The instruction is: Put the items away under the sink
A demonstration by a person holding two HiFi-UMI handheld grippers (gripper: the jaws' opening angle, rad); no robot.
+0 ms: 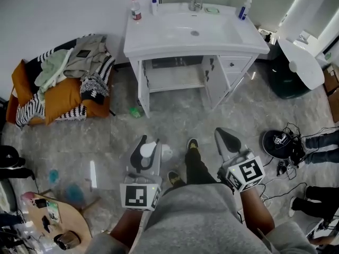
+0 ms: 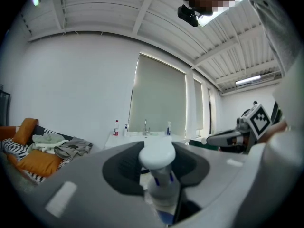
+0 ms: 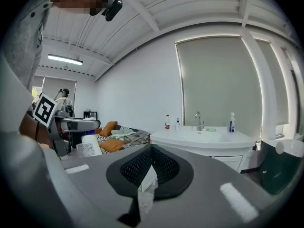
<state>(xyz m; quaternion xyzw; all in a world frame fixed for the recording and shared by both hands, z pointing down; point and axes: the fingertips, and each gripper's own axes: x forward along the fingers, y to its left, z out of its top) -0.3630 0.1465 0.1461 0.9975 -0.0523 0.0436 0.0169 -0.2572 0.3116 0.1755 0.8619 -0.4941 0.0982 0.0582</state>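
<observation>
My left gripper is shut on a white bottle with a round white cap and blue print; its body sticks out to the right of the jaws. My right gripper is shut on a thin white and green packet; the head view hides that packet. Both grippers hover above the grey floor, well short of the white sink cabinet. Its under-sink compartment stands open with the door swung out. On the sink top stand a red-labelled bottle, a small pump bottle and a blue spray bottle.
A couch piled with orange cushions and clothes sits left of the cabinet. A green item lies on the floor near the cabinet's left leg. A dark bin stands at the right. Cables and another person's legs are at the right, a round wooden table at the lower left.
</observation>
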